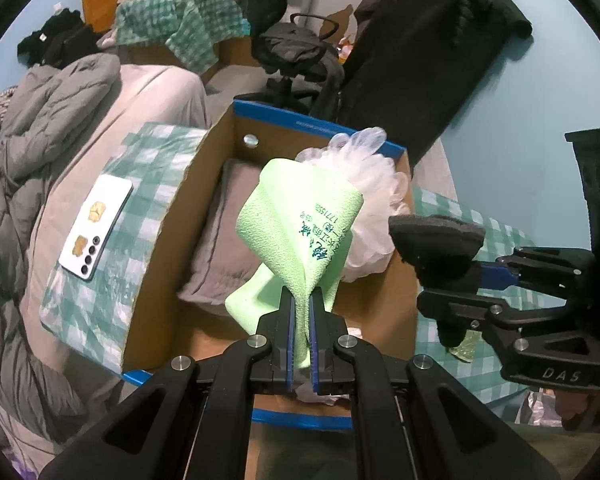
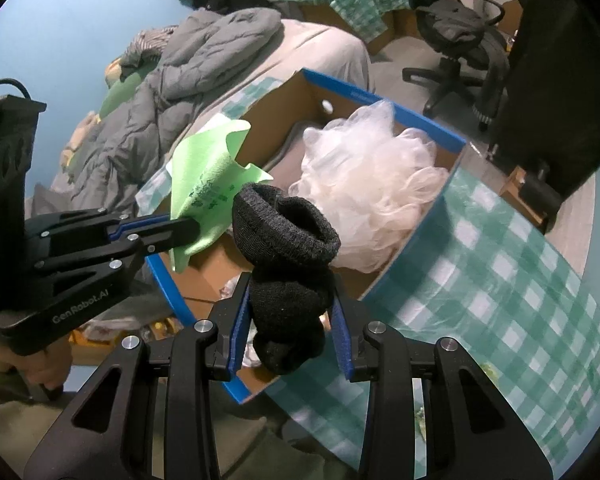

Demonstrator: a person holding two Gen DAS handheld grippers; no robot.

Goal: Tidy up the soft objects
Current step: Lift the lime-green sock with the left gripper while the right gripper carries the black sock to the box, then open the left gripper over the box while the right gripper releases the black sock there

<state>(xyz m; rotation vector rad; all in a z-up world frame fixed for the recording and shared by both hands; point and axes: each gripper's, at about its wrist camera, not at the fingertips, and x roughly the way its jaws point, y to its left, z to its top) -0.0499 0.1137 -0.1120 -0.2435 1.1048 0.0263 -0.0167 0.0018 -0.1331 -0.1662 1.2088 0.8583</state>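
My left gripper point(image 1: 302, 300) is shut on a light green cloth point(image 1: 300, 220) with dark printed characters, held above a blue-rimmed cardboard box point(image 1: 312, 122). In the right wrist view the same left gripper point(image 2: 194, 226) pinches the green cloth point(image 2: 204, 172) over the box's near left side. My right gripper point(image 2: 290, 300) is shut on a rolled dark grey sock point(image 2: 288, 252) above the box's point(image 2: 420, 120) front edge. It enters the left wrist view from the right as the right gripper point(image 1: 424, 280) with the sock point(image 1: 436, 240). A white mesh bath pouf point(image 2: 372, 184) lies inside the box.
A grey folded cloth point(image 1: 220, 232) lies on the box floor. A white phone point(image 1: 96, 226) rests on a green checked cloth point(image 1: 100, 292) on the bed beside a grey quilt point(image 1: 40, 128). An office chair point(image 2: 456, 44) and dark hanging fabric point(image 1: 420, 52) stand beyond the box.
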